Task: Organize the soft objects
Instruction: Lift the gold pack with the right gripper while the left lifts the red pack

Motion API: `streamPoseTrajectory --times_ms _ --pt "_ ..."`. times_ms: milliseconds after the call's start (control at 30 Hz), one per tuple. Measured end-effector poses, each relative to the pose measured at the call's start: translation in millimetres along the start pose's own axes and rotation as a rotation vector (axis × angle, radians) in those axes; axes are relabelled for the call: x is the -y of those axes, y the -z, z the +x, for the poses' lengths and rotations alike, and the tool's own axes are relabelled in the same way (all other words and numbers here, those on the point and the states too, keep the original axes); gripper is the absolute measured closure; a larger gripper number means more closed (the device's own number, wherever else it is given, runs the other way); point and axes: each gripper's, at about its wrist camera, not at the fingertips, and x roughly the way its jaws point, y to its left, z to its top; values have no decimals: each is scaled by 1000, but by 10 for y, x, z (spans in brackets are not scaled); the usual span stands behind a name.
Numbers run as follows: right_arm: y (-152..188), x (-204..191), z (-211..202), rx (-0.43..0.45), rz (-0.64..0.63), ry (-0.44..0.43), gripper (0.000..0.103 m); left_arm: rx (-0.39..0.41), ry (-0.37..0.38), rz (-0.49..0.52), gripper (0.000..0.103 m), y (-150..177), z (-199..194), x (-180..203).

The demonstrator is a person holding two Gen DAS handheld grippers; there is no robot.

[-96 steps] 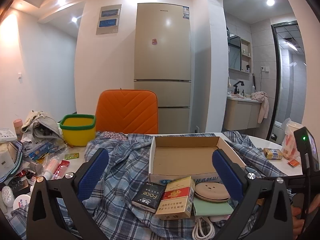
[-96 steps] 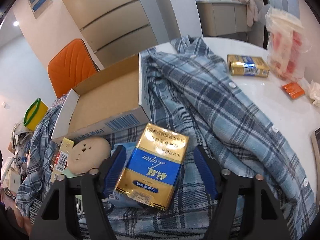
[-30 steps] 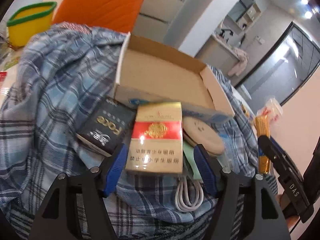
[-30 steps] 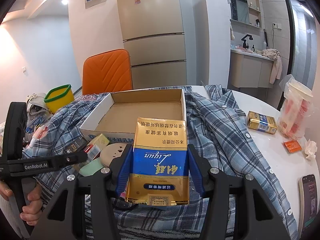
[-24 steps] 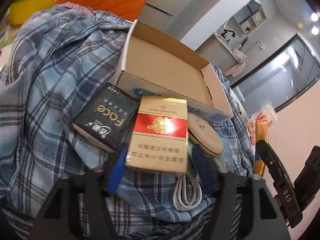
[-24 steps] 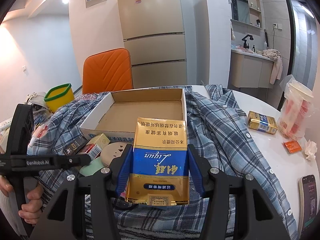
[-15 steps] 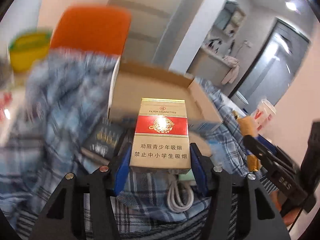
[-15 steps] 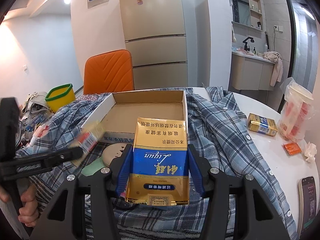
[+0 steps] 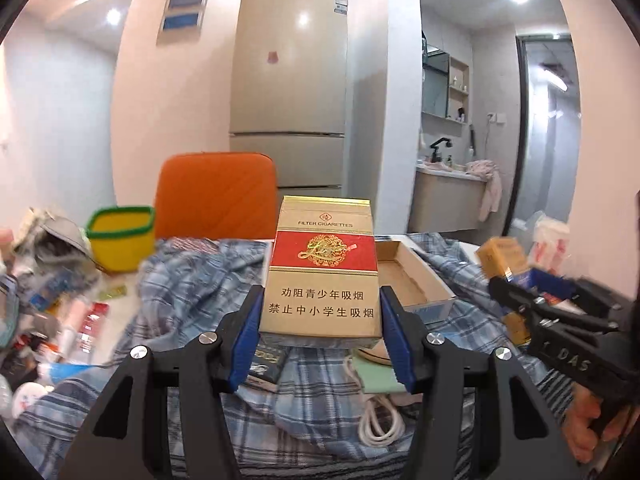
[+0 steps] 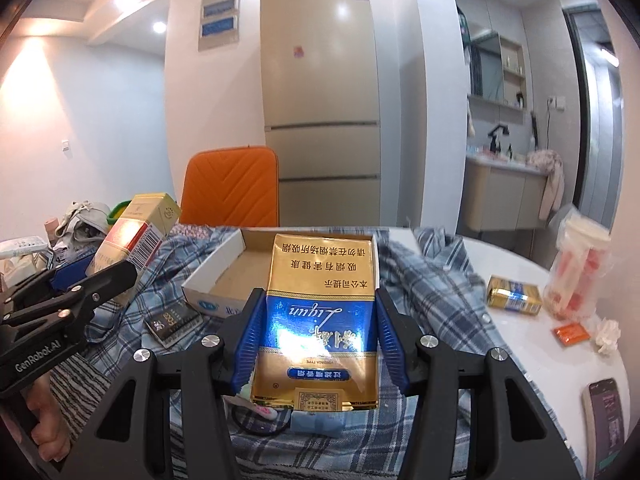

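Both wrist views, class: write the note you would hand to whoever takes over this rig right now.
Left gripper: shut on the red-and-gold pack, lifted off the plaid shirt.
Right gripper: shut on the blue-and-gold pack, held in front of the cardboard box.
Done: both packs picked up. The box holds nothing visible.
Left: both packs are probably meant for the box. The black pack and another gold pack still lie out.

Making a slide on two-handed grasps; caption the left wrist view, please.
Left gripper holds a red-and-gold cigarette pack above the plaid shirt and open cardboard box.
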Motion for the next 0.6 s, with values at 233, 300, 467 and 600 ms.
streamPoseTrajectory --times_ms 233,300,467,600 --pt "-50 -51 -220 105 -30 31 48 68 -16 -7 48 -121 -221 -2" --pt "-83 -49 -313 132 -29 43 48 106 -42 13 48 -189 -314 25" --pt "-266 -86 -572 198 -53 48 48 212 -51 57 48 -419 -580 73" --pt "-599 -115 -652 250 -50 40 48 265 -48 50 48 -656 -623 62"
